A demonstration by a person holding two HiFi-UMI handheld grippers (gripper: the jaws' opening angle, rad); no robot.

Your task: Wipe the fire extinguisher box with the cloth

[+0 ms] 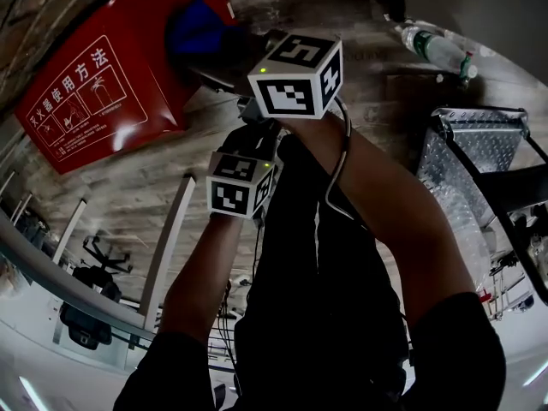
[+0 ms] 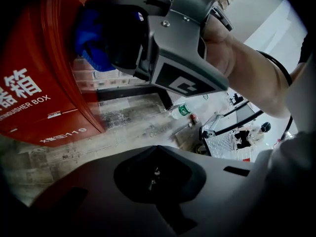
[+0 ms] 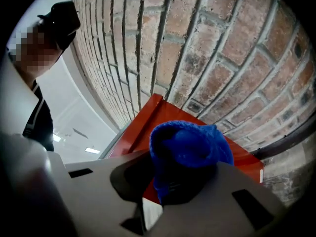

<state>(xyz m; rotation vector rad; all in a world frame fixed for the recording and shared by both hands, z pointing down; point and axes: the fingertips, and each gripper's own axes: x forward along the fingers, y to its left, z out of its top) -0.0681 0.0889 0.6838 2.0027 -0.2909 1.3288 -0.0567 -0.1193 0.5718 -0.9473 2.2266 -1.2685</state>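
Observation:
The red fire extinguisher box (image 1: 94, 84) stands on the wood floor against a brick wall (image 3: 222, 48), with white Chinese print and drawings on its face. A blue cloth (image 1: 199, 26) lies against the box's top edge. My right gripper (image 3: 183, 181) is shut on the blue cloth (image 3: 190, 149), which bulges out of the jaws over the box's red top (image 3: 148, 127). My left gripper (image 2: 157, 152) hangs lower, off the box, jaws together with nothing in them. In its view the right gripper (image 2: 118, 38) holds the cloth (image 2: 91, 36) by the box (image 2: 34, 83).
A plastic bottle (image 1: 437, 50) lies on the floor to the right. A metal step platform (image 1: 467, 152) stands beyond it. A person in a dark cap (image 3: 59, 19) is at the right gripper view's upper left. An office chair (image 1: 103, 259) is reflected at lower left.

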